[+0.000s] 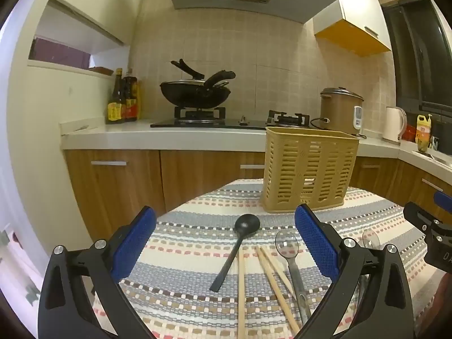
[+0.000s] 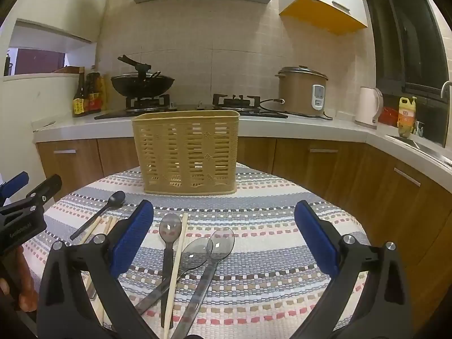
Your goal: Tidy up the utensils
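A tan slotted utensil basket [image 1: 308,169] [image 2: 186,155] stands upright at the far side of a striped cloth. Loose on the cloth lie a black spoon [image 1: 236,247] [image 2: 97,216], several wooden chopsticks [image 1: 267,268] [image 2: 175,271] and three clear grey plastic spoons [image 2: 169,234] [image 1: 291,257]. My left gripper [image 1: 226,243] hovers open over the black spoon and chopsticks, touching nothing. My right gripper [image 2: 224,240] is open above the clear spoons, nothing between its blue pads. Each gripper shows at the edge of the other's view.
The cloth-covered table [image 2: 268,254] ends just behind the basket. Beyond a gap runs a counter with a wok on a stove [image 1: 195,93], sauce bottles [image 1: 123,99], a rice cooker [image 2: 303,90], a kettle [image 2: 367,107] and a sink [image 2: 421,144] at the right.
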The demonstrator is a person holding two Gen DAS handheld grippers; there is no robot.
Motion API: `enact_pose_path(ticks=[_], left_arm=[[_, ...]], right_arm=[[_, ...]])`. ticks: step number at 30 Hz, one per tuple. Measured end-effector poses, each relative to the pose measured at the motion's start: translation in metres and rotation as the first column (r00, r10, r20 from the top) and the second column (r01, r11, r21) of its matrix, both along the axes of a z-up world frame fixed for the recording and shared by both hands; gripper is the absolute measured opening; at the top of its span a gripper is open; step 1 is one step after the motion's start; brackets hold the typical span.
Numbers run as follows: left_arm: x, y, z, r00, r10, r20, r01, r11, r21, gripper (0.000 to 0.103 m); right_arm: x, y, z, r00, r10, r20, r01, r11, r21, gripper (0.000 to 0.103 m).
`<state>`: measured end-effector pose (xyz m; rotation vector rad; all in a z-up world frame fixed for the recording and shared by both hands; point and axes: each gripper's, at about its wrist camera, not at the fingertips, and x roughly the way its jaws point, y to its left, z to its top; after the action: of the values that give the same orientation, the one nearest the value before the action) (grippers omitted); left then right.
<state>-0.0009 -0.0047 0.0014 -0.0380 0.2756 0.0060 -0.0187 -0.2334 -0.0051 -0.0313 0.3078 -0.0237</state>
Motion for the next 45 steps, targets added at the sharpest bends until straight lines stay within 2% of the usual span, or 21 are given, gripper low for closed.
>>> enact_pose_path(ticks=[45], left_arm=[[0.005, 0.002, -0.01, 1.0, -0.002, -0.022, 0.002, 1.0, -0.006, 0.095]], right_arm=[[0.004, -0.008, -0.003, 1.0, 0.004, -0.029, -0.003, 0.999, 0.037, 0.095]])
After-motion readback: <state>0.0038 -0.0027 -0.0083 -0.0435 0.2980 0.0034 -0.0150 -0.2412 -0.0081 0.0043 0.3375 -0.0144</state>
